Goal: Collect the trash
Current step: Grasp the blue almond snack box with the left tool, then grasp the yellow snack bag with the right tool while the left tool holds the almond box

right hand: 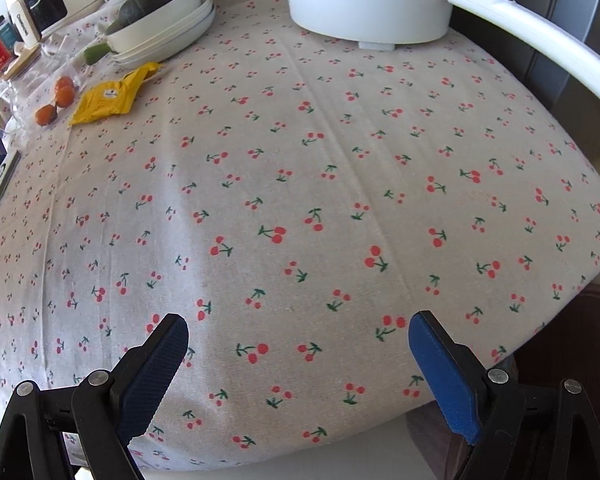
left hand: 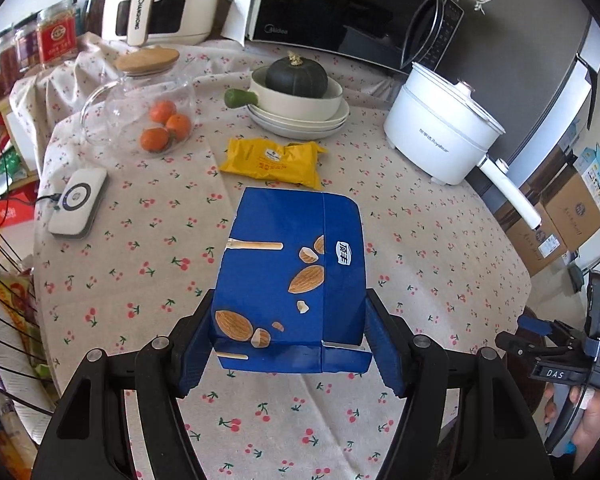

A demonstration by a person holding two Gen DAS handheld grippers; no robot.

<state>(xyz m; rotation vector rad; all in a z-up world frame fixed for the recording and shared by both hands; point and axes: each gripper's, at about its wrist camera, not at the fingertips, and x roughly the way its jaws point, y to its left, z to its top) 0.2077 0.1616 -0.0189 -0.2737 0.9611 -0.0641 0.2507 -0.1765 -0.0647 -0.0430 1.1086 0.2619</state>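
Two pads of the left gripper (left hand: 288, 336) are clamped on a blue box (left hand: 290, 276), held above the tablecloth (left hand: 140, 280). Beyond it lies a yellow wrapper (left hand: 272, 162). The right gripper (right hand: 298, 372) is spread wide, empty.

Both views are bright and evenly daylit, with soft light that seems to come from the left. The cloth-covered surface (right hand: 300, 160) looks slightly washed out near its middle, and shadows are faint. The microwave (left hand: 340, 8) door carries dim reflections. Fisheye distortion bends everything toward the edges, with black vignette corners. Focus is sharp throughout, with no visible motion blur.
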